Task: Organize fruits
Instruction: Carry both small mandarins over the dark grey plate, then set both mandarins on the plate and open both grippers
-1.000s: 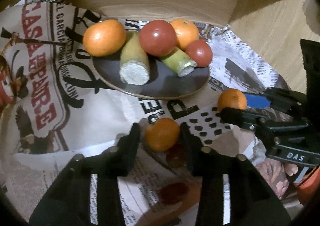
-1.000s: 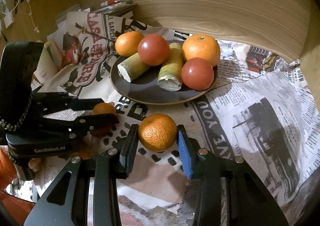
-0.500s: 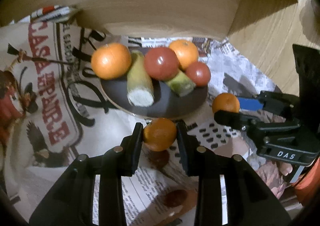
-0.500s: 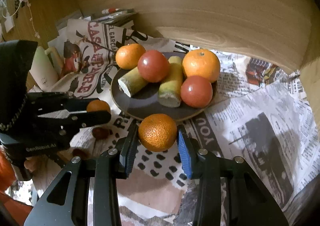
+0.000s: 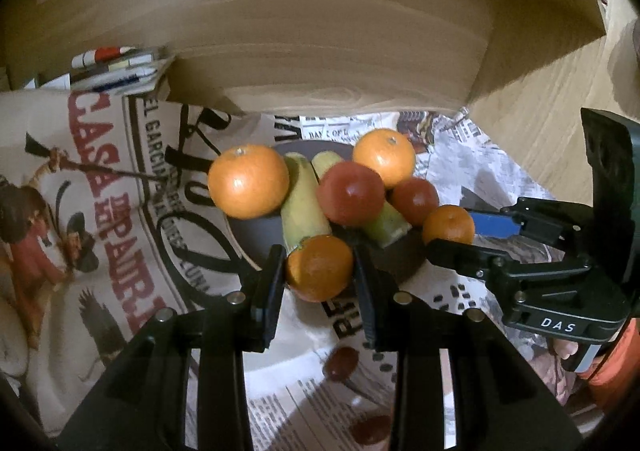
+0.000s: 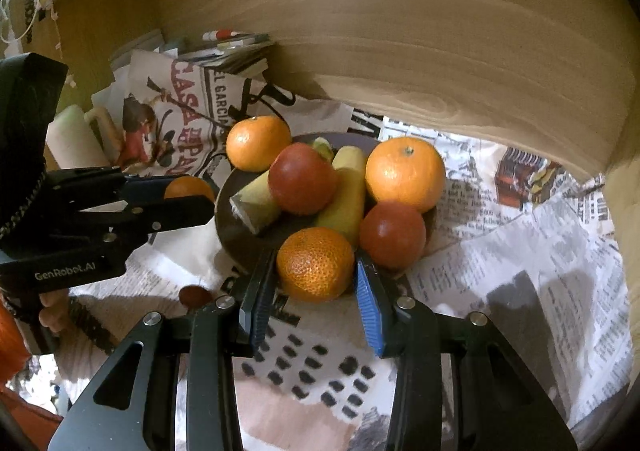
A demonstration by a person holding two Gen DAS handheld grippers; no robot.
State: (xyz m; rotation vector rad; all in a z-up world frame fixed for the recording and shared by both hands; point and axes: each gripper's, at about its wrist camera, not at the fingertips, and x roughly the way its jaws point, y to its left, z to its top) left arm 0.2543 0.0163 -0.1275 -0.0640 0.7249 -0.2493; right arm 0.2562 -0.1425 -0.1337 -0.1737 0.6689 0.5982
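**Two tangerines held at the plate's edge**

A small tangerine [image 5: 319,268] sits clenched in the left tool [image 5: 318,277], at the near rim of the dark plate [image 5: 248,229]. The right tool [image 6: 316,283] grasps another tangerine [image 6: 315,264] beside it. The plate carries oranges, tomatoes and cut stalks on a newspaper-covered surface [image 6: 520,251].
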